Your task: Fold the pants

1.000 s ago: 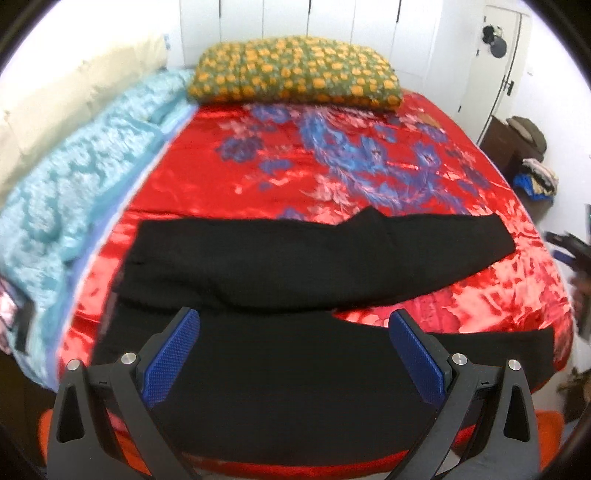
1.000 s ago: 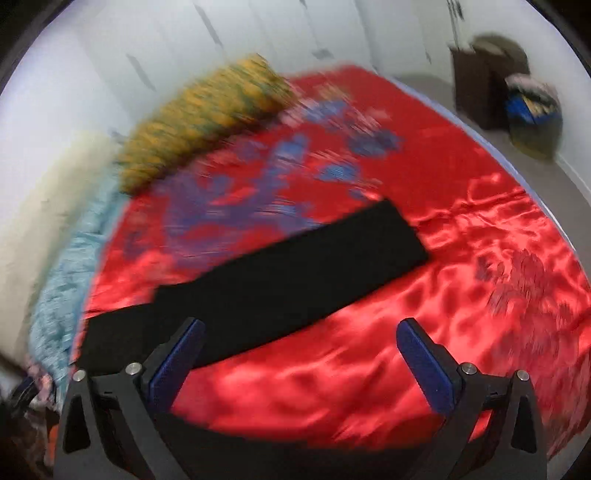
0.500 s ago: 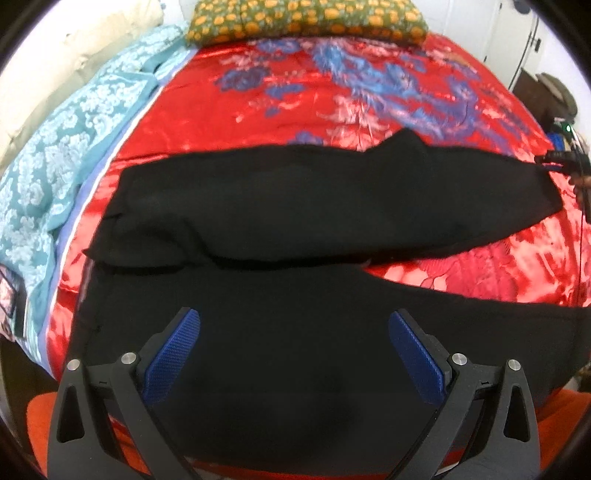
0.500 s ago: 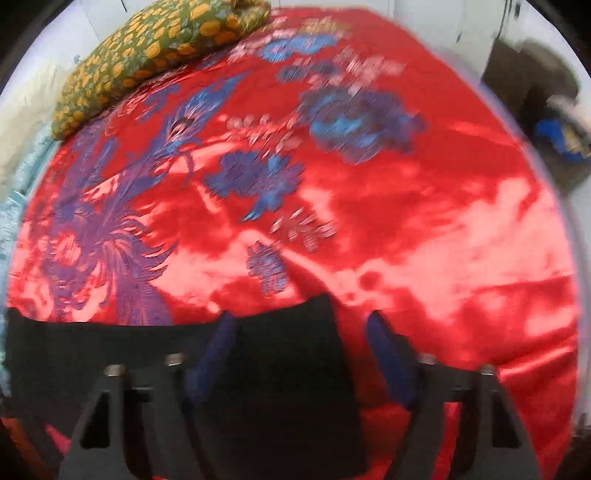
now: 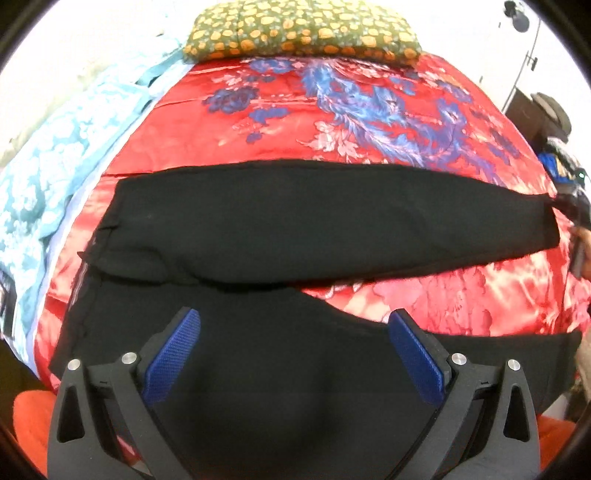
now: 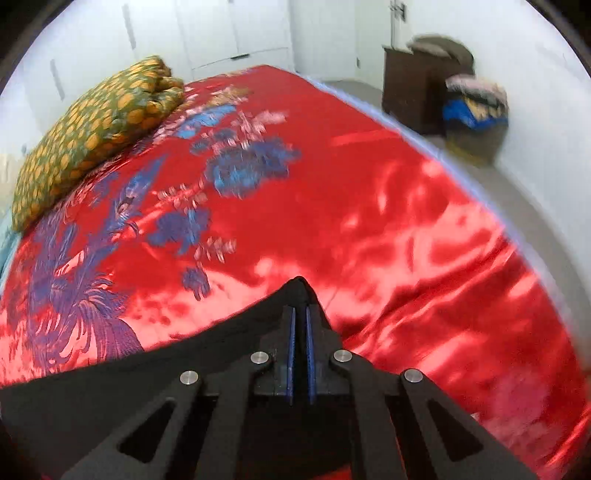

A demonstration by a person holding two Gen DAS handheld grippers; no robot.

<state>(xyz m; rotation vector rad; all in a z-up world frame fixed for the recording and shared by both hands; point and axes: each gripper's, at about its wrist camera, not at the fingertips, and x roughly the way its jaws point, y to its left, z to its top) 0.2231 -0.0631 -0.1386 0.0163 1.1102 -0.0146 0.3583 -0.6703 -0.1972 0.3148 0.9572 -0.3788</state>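
Black pants (image 5: pixel 295 229) lie spread across a red satin bedspread (image 5: pixel 332 122), waist at the left, the two legs running to the right. My left gripper (image 5: pixel 291 343) is open and empty, hovering over the near leg close to the crotch. My right gripper (image 6: pixel 300 314) is shut on the hem corner of the far leg (image 6: pixel 207 354) and holds it pulled into a peak above the bed. In the left wrist view the right gripper (image 5: pixel 574 206) shows at the right edge, at the far leg's end.
A green and orange pillow (image 5: pixel 303 31) lies at the head of the bed. A light blue patterned cover (image 5: pixel 55 166) runs along the left side. A dark cabinet (image 6: pixel 413 88) and a basket of clothes (image 6: pixel 476 110) stand on the floor to the right.
My right gripper came down onto the far leg's end and shut on its hem. My left gripper moved forward and lower over the pants, still open.
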